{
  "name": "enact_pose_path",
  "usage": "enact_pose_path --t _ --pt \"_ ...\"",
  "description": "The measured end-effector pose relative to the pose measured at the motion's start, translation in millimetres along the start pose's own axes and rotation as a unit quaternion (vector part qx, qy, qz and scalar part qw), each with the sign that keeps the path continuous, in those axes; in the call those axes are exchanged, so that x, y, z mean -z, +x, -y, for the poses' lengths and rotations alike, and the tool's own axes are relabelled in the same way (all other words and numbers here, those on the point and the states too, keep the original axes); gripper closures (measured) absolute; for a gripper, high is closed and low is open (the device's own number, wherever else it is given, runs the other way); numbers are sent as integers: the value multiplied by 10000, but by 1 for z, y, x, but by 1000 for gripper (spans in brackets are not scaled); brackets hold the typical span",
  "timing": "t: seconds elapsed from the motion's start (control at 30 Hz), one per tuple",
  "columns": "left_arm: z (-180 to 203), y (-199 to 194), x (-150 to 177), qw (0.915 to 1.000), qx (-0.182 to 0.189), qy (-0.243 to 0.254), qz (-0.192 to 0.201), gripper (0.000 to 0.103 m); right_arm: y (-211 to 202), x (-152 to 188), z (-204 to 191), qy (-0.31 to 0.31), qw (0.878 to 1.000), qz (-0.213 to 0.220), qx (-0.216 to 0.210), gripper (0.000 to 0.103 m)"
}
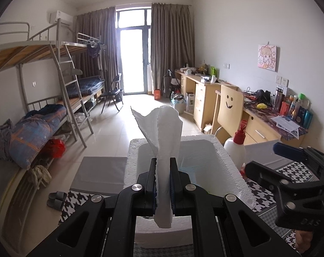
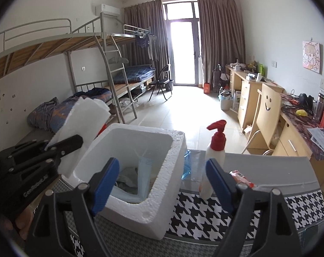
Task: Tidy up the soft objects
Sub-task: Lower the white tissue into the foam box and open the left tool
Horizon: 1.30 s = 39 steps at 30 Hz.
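Note:
My left gripper [image 1: 164,165] is shut on a white paper tissue [image 1: 165,132], which stands up between the jaws and fans out above them. Just beyond it sits a white foam box [image 1: 136,150] on the houndstooth tablecloth. In the right wrist view the left gripper [image 2: 75,142] holds the tissue [image 2: 82,117] over the box's left rim. My right gripper [image 2: 162,167] stands open, its blue pads wide apart with nothing between them, in front of the foam box [image 2: 162,192]. Light blue and grey soft items [image 2: 138,177] lie inside the box. The right gripper [image 1: 269,158] also shows at the right of the left wrist view.
A white pump bottle with a red top [image 2: 213,156] stands right of the box, with a red-and-white packet [image 2: 241,177] and a blue plastic piece [image 2: 186,167] near it. The houndstooth cloth [image 2: 204,214] covers the table. Bunk beds [image 2: 87,68] line the left wall, desks [image 2: 247,94] the right.

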<state>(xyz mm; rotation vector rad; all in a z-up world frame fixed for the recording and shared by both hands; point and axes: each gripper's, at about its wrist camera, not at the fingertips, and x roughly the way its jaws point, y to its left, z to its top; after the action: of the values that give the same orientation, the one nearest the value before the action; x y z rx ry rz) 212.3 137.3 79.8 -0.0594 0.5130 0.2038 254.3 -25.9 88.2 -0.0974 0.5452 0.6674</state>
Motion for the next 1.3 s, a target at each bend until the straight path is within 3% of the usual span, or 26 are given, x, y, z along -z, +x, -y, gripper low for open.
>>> enact_pose_path --t 0.8,0.83,0.9,0.97,1.03,1.13,1.3 --pt "24 31 -4 9994 189 121 -263 93 -32 25 31 199 9990 171 373 14" --pt "24 34 -5 9994 186 101 -286 90 -33 26 32 220 9989 174 369 14" --pt "22 38 -5 9992 146 6 -361 71 -35 28 34 240 9988 182 388 14" --pt "21 38 -4 9994 101 -52 -332 35 -38 29 36 279 9986 218 399 14" --pt "20 33 -3 9999 -45 -82 -141 21 -42 30 39 336 9984 241 389 14" --pt "22 25 -4 9999 -93 -90 23 12 -45 33 42 353 9981 281 419 14" --pt "22 15 -3 9997 -128 -121 142 7 -51 33 44 402 9977 331 424 14"
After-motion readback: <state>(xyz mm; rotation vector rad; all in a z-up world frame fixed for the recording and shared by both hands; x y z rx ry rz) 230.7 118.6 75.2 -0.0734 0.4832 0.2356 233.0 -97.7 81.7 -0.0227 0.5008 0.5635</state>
